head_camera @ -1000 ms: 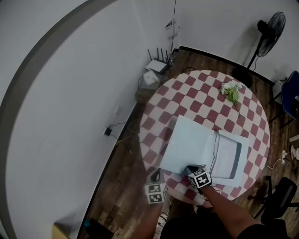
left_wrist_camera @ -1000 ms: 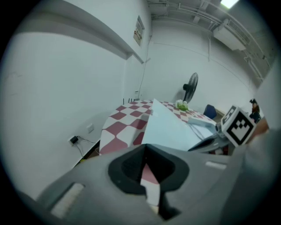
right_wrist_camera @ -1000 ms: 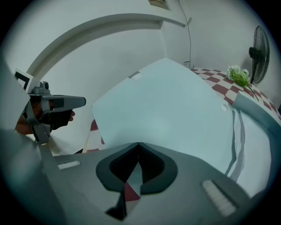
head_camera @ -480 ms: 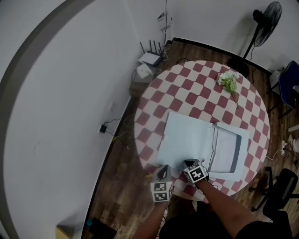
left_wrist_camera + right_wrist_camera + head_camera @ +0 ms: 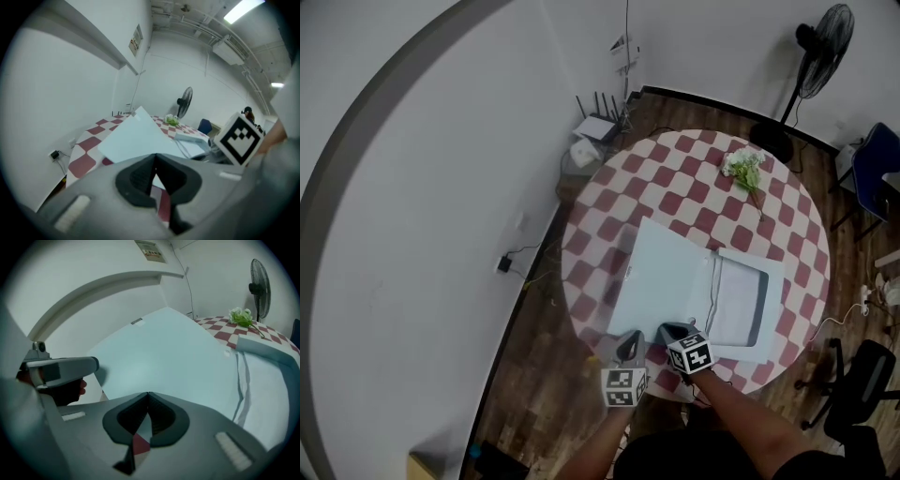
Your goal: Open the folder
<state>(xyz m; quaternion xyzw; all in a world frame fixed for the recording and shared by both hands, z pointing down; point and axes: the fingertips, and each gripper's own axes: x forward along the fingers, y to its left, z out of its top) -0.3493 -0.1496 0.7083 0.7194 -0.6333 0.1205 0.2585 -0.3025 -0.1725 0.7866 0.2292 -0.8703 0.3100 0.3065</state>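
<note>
Round table (image 5: 675, 178), red-and-white checked cloth, centre of scene. Bunch of white flowers (image 5: 742, 169), green stems, lying on the table's far right part. Black pedestal fan (image 5: 818, 37), far right, standing on the wooden floor (image 5: 534, 375). White router (image 5: 593, 127), upright antennas, far left by the wall. Blue chair (image 5: 877, 164), right edge. Black office chair (image 5: 862, 394), near right. Plug (image 5: 503, 265), low on the left wall.

Showing the pale blue folder (image 5: 675, 281) lying open on the near part of the checkered table (image 5: 675, 178), cover (image 5: 661, 272) spreading leftward, white sheets (image 5: 736, 305) filling the right half.
</note>
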